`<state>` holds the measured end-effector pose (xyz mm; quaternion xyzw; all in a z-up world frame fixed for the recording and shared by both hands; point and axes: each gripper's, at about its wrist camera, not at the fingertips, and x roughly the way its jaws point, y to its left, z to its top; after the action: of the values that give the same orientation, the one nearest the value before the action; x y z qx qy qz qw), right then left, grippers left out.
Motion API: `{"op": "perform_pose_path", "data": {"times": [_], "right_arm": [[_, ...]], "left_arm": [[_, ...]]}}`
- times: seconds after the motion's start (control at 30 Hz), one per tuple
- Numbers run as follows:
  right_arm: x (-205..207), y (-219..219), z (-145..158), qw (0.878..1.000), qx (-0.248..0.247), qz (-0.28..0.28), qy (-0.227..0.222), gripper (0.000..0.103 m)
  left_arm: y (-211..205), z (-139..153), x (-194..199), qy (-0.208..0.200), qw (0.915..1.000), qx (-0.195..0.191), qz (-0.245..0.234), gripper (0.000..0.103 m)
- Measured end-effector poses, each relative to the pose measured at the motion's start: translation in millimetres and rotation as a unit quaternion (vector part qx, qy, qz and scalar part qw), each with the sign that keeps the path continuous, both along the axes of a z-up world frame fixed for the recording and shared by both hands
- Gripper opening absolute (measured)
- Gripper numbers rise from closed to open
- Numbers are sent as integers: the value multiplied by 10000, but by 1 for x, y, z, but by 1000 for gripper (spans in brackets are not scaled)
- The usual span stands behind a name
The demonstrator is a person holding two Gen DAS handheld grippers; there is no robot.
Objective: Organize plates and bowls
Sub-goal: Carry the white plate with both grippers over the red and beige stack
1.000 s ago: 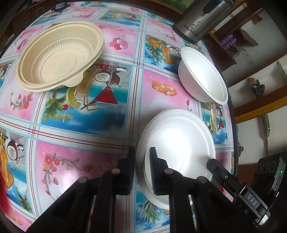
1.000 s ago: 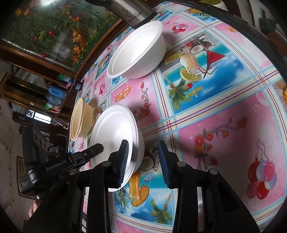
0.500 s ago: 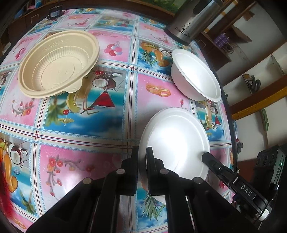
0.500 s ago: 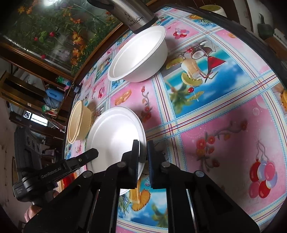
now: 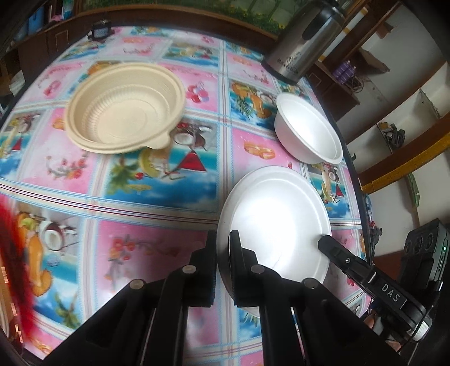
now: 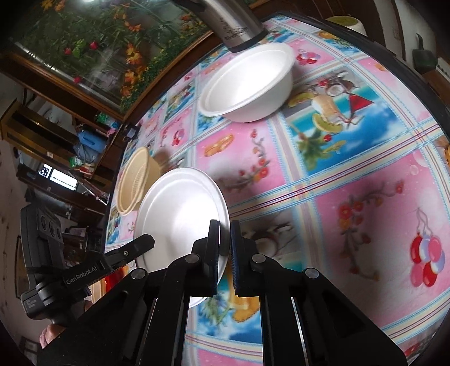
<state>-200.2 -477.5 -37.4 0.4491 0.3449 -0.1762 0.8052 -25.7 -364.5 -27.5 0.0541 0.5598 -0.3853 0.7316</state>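
A white foam plate (image 5: pixel 278 214) (image 6: pixel 180 216) hangs a little above the patterned tablecloth, held from two sides. My left gripper (image 5: pixel 223 245) is shut on its left rim, and my right gripper (image 6: pixel 225 233) is shut on its right rim. The right gripper (image 5: pixel 351 261) shows at the plate's far edge in the left wrist view; the left gripper (image 6: pixel 140 245) shows likewise in the right wrist view. A white foam bowl (image 5: pixel 309 129) (image 6: pixel 247 81) sits behind the plate. A beige ribbed plastic bowl (image 5: pixel 123 107) (image 6: pixel 135 180) rests upright at the table's left.
A steel thermos jug (image 5: pixel 301 42) (image 6: pixel 230 22) stands at the table's far edge behind the white bowl. The round table's edge (image 5: pixel 357 180) runs close to the plate on the right. A small dark object (image 5: pixel 99 29) lies at the far left rim.
Both grippers closed onto the plate's opposite rims. The plate then rose slightly off the cloth, and both views pulled back from the table.
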Motion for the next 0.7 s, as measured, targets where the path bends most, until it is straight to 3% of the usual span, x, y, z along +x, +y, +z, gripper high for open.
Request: {"op": "perform_pose_path", "data": {"times": [0.27,0.7], "right_arm": [[22,37,23,9989,-176,370,-204,6],[74,123,56,9907,-484,1194,-442,7]], "left_arm": [[50,28,1,-527,9981,-178,270,6],[148,57,14,-994,9896,-348,981,7]]}}
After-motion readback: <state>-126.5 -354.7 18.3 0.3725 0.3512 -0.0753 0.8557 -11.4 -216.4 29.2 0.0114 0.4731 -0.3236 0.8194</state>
